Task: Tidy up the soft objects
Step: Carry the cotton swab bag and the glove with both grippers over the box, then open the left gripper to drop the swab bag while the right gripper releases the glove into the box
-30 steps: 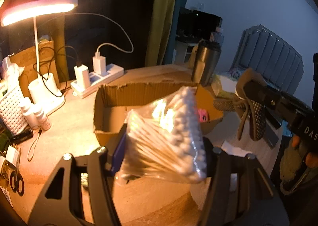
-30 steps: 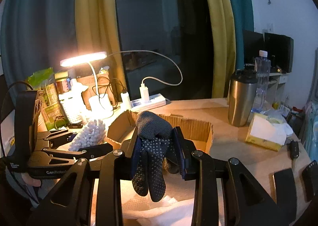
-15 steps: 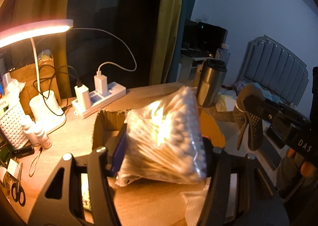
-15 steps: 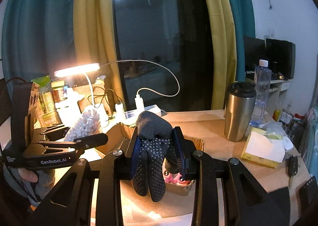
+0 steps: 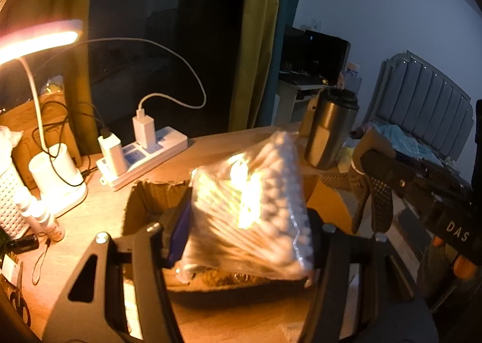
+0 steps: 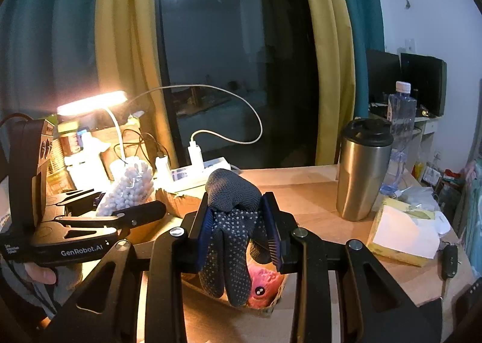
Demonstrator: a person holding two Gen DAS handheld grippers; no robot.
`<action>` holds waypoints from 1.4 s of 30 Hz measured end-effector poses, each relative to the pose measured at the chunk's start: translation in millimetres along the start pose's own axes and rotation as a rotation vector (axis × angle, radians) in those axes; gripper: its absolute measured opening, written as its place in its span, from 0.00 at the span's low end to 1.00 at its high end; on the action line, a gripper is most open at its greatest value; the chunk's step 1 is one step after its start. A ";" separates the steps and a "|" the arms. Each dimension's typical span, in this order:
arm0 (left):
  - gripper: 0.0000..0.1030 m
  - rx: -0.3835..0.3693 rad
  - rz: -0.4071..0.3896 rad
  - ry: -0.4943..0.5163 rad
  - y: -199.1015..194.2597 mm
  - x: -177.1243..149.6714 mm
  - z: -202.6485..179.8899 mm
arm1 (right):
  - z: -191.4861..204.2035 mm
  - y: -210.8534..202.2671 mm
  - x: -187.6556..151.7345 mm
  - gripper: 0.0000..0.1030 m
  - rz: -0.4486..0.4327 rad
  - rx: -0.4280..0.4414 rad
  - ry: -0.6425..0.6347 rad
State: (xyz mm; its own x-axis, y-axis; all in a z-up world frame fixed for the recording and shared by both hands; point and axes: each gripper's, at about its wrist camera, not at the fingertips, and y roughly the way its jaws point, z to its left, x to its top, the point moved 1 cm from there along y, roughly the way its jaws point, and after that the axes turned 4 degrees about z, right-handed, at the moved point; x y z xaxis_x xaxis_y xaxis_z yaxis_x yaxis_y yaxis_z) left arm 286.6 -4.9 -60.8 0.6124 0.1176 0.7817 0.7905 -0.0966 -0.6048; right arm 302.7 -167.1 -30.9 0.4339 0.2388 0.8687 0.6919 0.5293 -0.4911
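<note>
My left gripper point(image 5: 244, 231) is shut on a clear bag of cotton swabs point(image 5: 250, 207) and holds it above the open cardboard box point(image 5: 144, 201). The bag also shows in the right wrist view point(image 6: 129, 186). My right gripper point(image 6: 238, 228) is shut on a grey dotted work glove point(image 6: 232, 240), which hangs over the box's right end. The glove also shows in the left wrist view point(image 5: 376, 207). A pink soft toy point(image 6: 265, 285) lies inside the box below the glove.
A steel tumbler point(image 6: 361, 171) stands right of the box, with a tissue pack point(image 6: 403, 234) and a car key point(image 6: 450, 261) beyond. A power strip with chargers point(image 5: 141, 153) and a lit desk lamp point(image 5: 39, 38) stand at the back left. Small bottles point(image 5: 39, 216) and scissors point(image 5: 18, 303) lie left.
Both grippers have moved forward and up over the box with their loads. The pink toy has come into the right wrist view under the glove.
</note>
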 end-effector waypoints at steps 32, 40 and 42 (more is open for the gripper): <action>0.76 0.007 0.126 -0.034 58.5 -14.7 10.1 | -14.7 66.5 -12.9 0.59 0.148 -0.035 0.019; 0.77 0.010 0.099 -0.037 35.3 -16.0 12.5 | -6.2 47.7 -10.8 0.59 0.132 -0.035 0.023; 0.76 0.010 0.094 -0.038 31.3 -16.1 13.3 | -2.6 42.1 -10.7 0.59 0.128 -0.037 0.021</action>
State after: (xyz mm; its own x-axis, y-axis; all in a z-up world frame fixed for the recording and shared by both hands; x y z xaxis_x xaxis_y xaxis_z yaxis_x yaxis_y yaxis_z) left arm 301.5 3.4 -94.3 0.6833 0.1454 0.7155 0.7296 -0.0995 -0.6766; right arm 328.7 -149.5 -60.9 0.5314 0.2855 0.7976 0.6510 0.4648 -0.6001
